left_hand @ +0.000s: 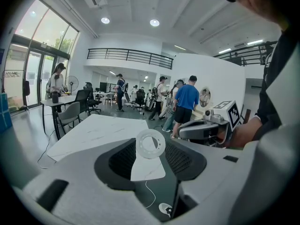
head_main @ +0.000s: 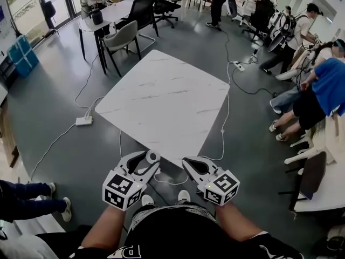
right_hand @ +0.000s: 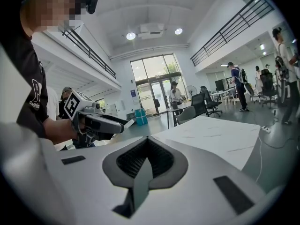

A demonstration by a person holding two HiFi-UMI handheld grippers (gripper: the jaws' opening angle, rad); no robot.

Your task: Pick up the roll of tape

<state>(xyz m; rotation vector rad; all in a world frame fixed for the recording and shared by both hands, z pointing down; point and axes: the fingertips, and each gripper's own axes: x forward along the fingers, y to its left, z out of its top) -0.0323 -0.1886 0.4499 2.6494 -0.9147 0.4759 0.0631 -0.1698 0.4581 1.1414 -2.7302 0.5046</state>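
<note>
Translucent white roll of tape sits clamped between the tips of the left gripper, held in the air just off the near corner of the white marble-look table. The right gripper has its jaws together, empty. Pickup looks done, with nothing obvious left.

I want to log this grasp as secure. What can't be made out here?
Left gripper view: where the left claw meets the roll of tape; the roll's rim hides the contact.
Head view: how much tape remains; the roll is too small.
Head view: legs of the table, hidden beneath its top.
Head view: print on the shirt, cut by the bottom edge.
</note>
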